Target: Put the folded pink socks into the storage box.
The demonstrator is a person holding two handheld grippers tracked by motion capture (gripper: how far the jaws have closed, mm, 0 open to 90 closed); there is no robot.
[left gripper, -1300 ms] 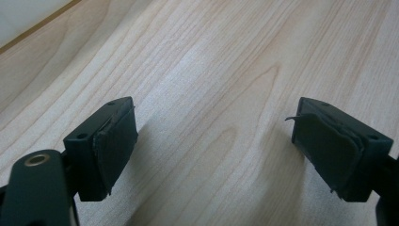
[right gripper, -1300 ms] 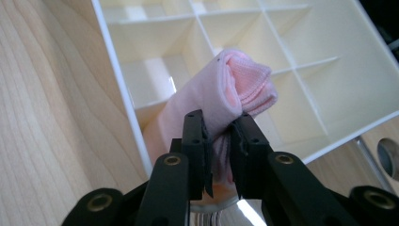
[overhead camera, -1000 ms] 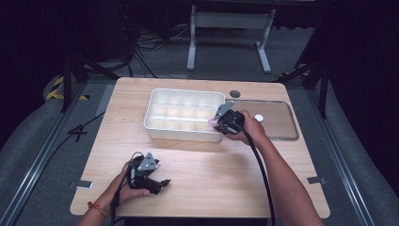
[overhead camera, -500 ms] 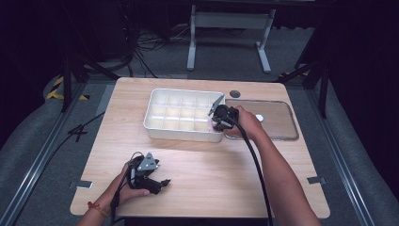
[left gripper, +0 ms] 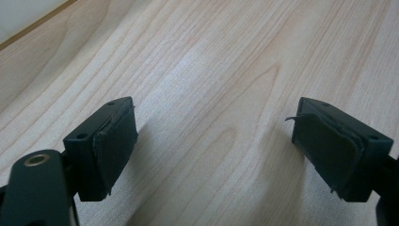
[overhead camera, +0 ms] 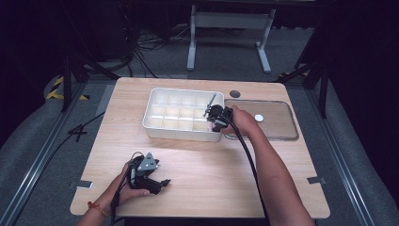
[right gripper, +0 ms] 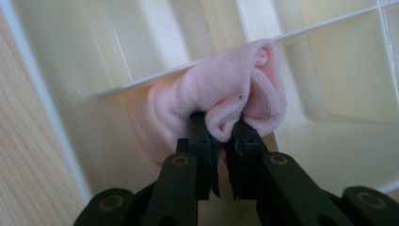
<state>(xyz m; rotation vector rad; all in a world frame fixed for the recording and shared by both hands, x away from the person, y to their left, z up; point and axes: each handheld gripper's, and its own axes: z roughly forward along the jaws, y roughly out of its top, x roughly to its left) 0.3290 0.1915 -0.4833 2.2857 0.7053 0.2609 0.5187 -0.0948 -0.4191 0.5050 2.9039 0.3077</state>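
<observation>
Gripped a fold of the pink cloth [right gripper: 221,92] with the right gripper [right gripper: 221,125]; had just been closing the jaws on it, so that almost no gap stayed between the pads. Kept the cloth bunched inside the white tray [right gripper: 56,117], in the compartment at the tray's near right corner, pressed against a thin divider wall and rising a little above it. From the high view, reached with the right gripper [overhead camera: 210,124] over the right end of the white tray [overhead camera: 181,135], tilted down into that corner, with a small part of the pink cloth [overhead camera: 207,126] visible under it.

Placed the tray on the far middle part of the desk [overhead camera: 211,174], with its long side parallel to the far edge. Just beside the tray, toward the right edge of the desk, found a clear lid [overhead camera: 277,125] lying flat with a white knob [overhead camera: 259,117] on it. Near the far edge, beside the far corner of the lid, noticed a small dark disc [overhead camera: 235,93].

Rested the left gripper [overhead camera: 162,183] close to the near left corner of the desk, well apart from the tray. Held the left gripper [left gripper: 211,141] with the jaws spread wide, nothing between the pads except the bare wood of the desk [left gripper: 211,70] under them.
</observation>
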